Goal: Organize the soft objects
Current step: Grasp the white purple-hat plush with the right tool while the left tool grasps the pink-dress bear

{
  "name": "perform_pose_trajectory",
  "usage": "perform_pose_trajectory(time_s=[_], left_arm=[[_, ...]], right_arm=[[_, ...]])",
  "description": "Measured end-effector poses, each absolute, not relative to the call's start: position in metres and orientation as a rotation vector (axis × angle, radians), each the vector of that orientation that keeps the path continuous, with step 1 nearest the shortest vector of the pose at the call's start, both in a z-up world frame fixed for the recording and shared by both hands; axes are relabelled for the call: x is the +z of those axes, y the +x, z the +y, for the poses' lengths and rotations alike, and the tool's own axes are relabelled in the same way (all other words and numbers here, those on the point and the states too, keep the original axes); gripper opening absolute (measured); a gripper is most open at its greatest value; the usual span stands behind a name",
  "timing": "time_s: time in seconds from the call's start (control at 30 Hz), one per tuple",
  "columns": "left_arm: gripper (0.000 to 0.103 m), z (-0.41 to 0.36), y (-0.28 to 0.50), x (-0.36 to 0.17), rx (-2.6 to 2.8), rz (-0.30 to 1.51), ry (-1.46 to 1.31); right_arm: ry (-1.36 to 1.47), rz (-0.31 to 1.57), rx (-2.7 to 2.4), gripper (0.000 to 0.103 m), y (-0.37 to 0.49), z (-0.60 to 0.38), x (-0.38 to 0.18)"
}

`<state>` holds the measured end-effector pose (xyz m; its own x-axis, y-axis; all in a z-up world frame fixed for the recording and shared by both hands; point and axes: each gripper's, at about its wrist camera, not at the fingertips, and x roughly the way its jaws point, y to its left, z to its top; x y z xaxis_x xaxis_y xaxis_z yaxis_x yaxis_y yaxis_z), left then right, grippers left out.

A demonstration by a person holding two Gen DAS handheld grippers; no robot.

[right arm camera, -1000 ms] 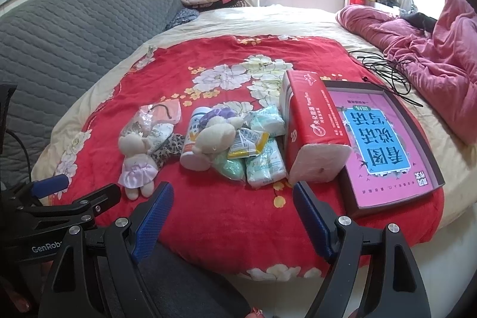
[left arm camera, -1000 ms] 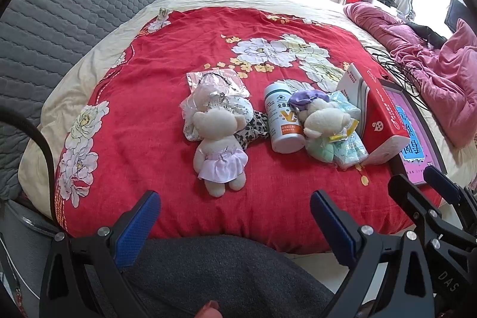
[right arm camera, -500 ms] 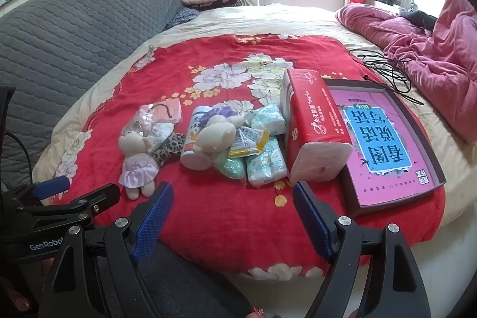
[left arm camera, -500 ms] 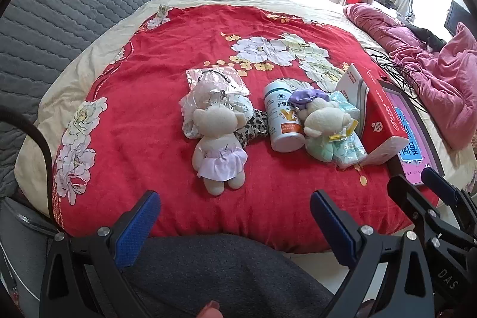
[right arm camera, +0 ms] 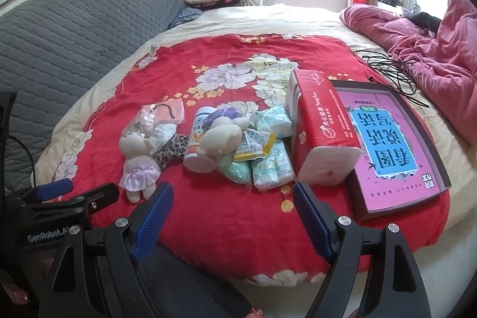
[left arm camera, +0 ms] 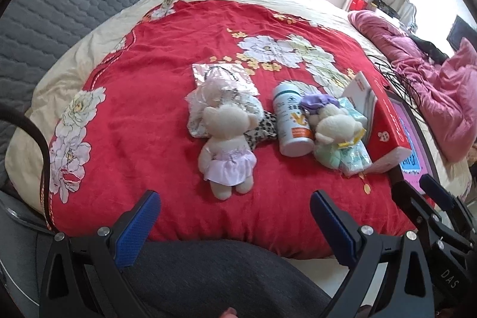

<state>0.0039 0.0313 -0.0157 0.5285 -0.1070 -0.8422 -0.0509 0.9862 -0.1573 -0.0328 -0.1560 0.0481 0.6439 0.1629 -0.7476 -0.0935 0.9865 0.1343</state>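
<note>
The left gripper (left arm camera: 234, 216) has come a little closer to the bear (left arm camera: 226, 139). Both it and the right gripper (right arm camera: 232, 213) are wide open, holding nothing. Nothing is sorted yet.

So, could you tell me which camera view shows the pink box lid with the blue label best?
The right wrist view: the pink box lid lies whole and unobstructed beside the red tissue pack, label readable. The left wrist view catches only a sliver of it, mostly hidden behind that pack at the frame's edge.
</note>
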Motion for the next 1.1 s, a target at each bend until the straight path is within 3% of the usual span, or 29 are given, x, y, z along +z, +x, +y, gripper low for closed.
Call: perform_pose_trajectory(time_s=[0.73, 1.1], left_arm=[[0.099, 0.045, 0.074, -0.077, 0.059, 1.121, -0.255], [0.098, 0.048, 0.089, -0.098, 0.085, 1.151, -0.302]], right_arm=[[0.076, 0.892, 0.165, 0.083, 0.044, -0.134, 0.020], [-0.062, 0.943, 0.148, 0.083, 0.087, -0.111, -0.009]])
